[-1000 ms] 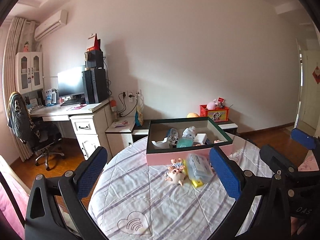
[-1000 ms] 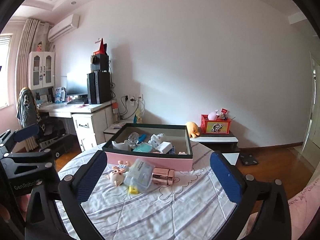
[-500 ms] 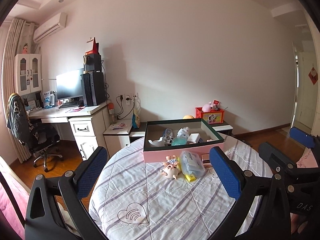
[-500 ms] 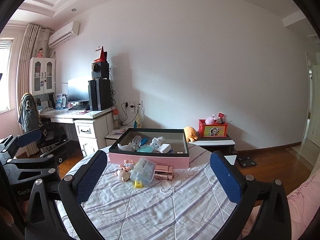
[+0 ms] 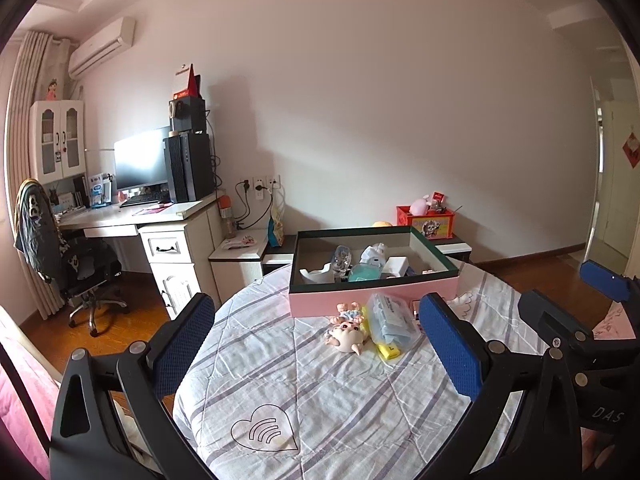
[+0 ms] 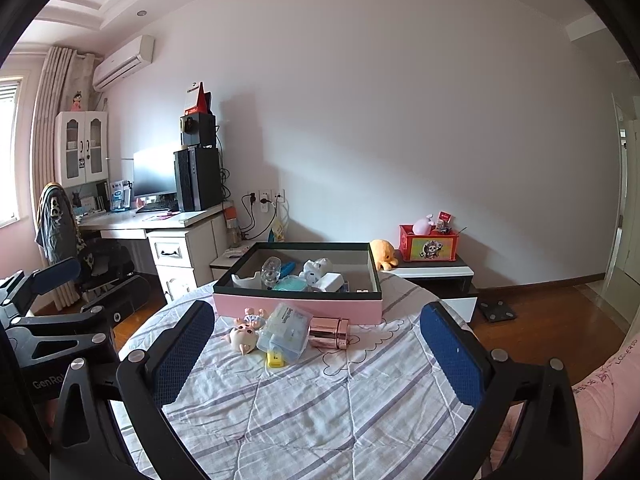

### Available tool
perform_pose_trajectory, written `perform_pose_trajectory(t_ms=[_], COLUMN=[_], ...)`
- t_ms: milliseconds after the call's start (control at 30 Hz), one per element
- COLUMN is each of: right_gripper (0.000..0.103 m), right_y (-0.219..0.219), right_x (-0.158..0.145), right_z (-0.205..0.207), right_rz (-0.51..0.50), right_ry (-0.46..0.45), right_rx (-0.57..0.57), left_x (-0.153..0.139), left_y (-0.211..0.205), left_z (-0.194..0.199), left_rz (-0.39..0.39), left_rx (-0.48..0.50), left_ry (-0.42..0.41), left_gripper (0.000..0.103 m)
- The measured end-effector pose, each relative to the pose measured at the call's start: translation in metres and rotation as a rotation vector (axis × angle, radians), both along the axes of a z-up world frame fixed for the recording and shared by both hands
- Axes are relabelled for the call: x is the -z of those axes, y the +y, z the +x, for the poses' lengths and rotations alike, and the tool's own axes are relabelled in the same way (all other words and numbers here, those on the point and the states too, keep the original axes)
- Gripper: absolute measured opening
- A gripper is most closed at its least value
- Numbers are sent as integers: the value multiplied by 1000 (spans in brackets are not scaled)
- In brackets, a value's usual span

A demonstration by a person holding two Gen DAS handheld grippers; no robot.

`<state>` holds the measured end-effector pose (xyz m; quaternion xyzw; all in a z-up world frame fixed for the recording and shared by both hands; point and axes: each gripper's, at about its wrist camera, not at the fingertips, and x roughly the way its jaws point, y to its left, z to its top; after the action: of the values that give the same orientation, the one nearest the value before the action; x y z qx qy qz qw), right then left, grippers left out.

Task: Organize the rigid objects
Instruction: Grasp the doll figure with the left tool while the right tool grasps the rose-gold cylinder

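A pink box with a dark green rim stands at the far side of a round table and holds several small items. In front of it lie a pink doll, a clear plastic case, a yellow item and a rose-gold can. My left gripper is open and empty, held back from them. My right gripper is open and empty too, near the table's front.
The table wears a striped quilted cloth. Beyond it are a desk with a monitor, an office chair, a low white bench with a red toy box and an orange plush. A scale lies on the wood floor.
Both grippers have pulled back and risen slightly, so the box and loose items look smaller and farther. Nothing was picked up; both stay open.
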<state>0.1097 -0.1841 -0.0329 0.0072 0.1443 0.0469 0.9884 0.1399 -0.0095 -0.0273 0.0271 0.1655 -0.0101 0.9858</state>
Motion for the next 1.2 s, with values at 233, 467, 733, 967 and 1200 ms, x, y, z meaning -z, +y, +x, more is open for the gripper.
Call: perform_pose_trajectory(t_ms=[233,467,733,967,1200], right_gripper=[103,103,103,103,103], right_y=[-7,-23,-39,-42,-36], right_x=[22,56,86,99,104], right_z=[25,64,107,143,187], right_rz=[7,36,72,66,55], right_ry=[70,200,331,408,468], right_rx=[9,38,47,42,19], left_x=[31,72,106,125,142], left_y=[15,19,-4,-21,-27], left_z=[35,80,143,197,219], left_rz=[-37,-79,-5,85,77], left_rx=[-14,-13,10,-14,46], left_ry=[117,281,420,521,584], left_gripper=[103,103,103,103,90])
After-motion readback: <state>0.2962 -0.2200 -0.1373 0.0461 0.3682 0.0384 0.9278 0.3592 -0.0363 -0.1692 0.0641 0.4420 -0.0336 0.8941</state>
